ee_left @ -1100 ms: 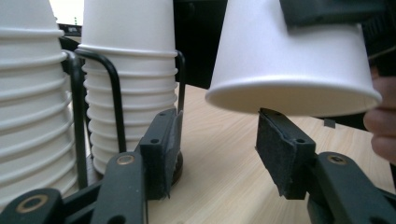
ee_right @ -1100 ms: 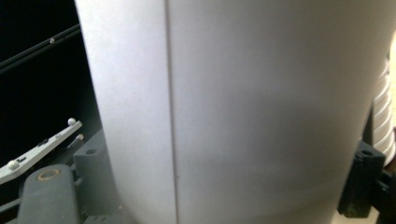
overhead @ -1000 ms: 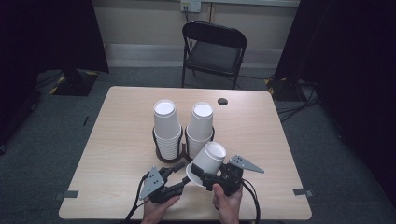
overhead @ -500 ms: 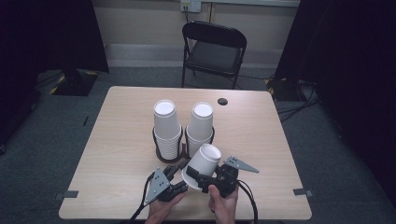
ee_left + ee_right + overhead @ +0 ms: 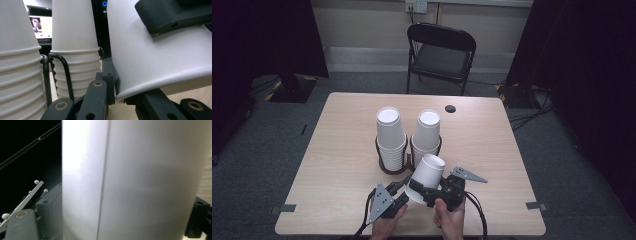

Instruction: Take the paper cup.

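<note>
High view, white paper cup tilted, closed base pointing up and away, right gripper clamping its wall, left gripper just closing, pinching its rim.

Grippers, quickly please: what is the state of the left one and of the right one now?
Left gripper: jaws have just been closing, now pinching the rim of the tilted paper cup.
Right gripper: closed on the same cup's wall.

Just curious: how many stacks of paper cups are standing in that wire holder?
2: left stack and right stack, side by side. Another cup is held tilted in front; cups nested inside can't be counted.
</note>
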